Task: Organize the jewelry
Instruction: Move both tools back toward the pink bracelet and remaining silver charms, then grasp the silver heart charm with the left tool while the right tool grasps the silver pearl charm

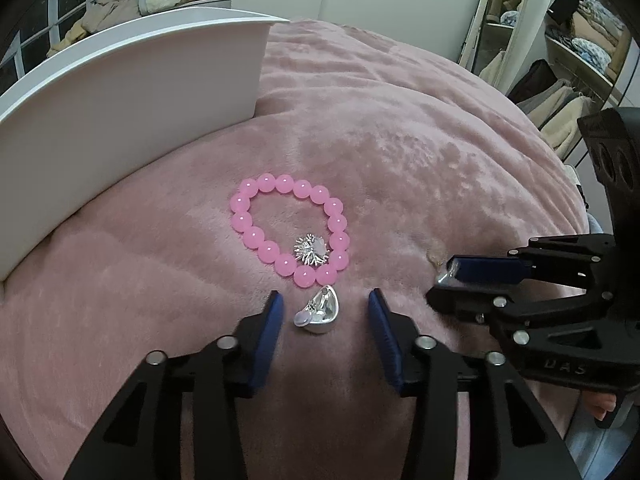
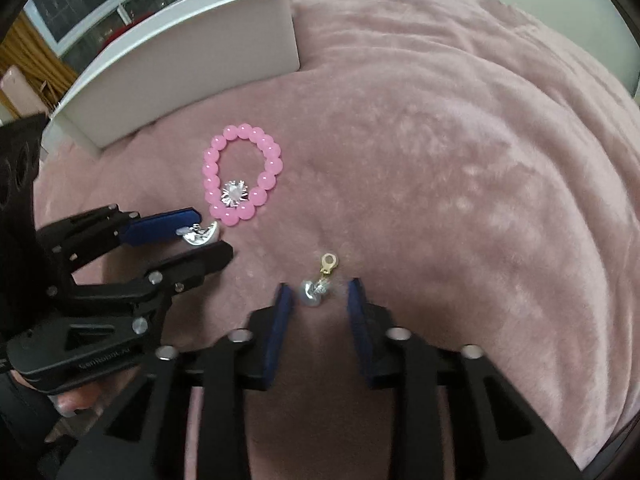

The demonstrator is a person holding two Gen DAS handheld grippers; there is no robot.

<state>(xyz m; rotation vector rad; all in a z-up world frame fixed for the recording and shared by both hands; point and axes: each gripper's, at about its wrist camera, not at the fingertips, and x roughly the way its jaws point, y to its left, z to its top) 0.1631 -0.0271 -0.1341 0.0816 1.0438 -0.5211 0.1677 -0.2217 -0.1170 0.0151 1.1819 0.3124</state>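
Observation:
A pink bead bracelet [image 1: 290, 229] with a silver spiky charm [image 1: 310, 251] lies on the pink blanket; it also shows in the right wrist view [image 2: 242, 174]. My left gripper [image 1: 325, 304] is open, its blue pads on either side of a silver moon-shaped earring [image 1: 318, 314], also seen from the right wrist [image 2: 202, 235]. My right gripper [image 2: 320, 292] is open around a small silver earring with a pearl [image 2: 314, 293] and a gold clasp [image 2: 329, 262]. From the left wrist view the right gripper [image 1: 448, 284] shows at the right.
A white box [image 1: 132, 92] stands on the blanket behind the bracelet, at the left; it also shows in the right wrist view [image 2: 192, 64]. The pink blanket [image 2: 460, 160] stretches to the right. Shelves with clothes [image 1: 580, 52] are far back.

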